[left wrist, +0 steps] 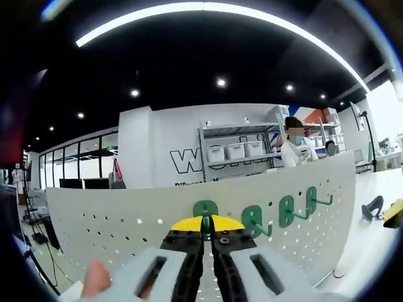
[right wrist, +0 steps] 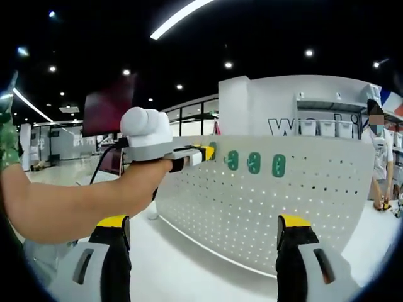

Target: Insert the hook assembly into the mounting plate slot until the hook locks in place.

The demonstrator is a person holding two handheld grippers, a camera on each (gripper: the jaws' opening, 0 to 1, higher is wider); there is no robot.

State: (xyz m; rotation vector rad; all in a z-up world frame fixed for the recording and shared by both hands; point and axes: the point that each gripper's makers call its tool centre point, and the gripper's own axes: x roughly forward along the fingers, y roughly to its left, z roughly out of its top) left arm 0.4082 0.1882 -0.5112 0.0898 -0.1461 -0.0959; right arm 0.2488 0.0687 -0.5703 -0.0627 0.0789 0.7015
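A white pegboard mounting plate [left wrist: 119,229] [right wrist: 252,207] stands upright on the white table [right wrist: 182,270]. My left gripper [left wrist: 207,222] is shut on a green hook [left wrist: 204,208], held against the plate's face near its top edge. Three more green hooks [left wrist: 254,220] [right wrist: 254,162] hang in a row to its right. In the right gripper view, the left gripper [right wrist: 203,153] meets the plate's upper left corner, held by a person's bare arm [right wrist: 75,201]. My right gripper [right wrist: 204,229] is open and holds nothing, well back from the plate.
A black hook [left wrist: 373,207] lies on the table right of the plate, next to a yellow and black object [left wrist: 395,214]. Behind the plate a person [left wrist: 295,150] stands by shelves with white bins [left wrist: 236,151]. A dark red screen [right wrist: 107,107] is at the left.
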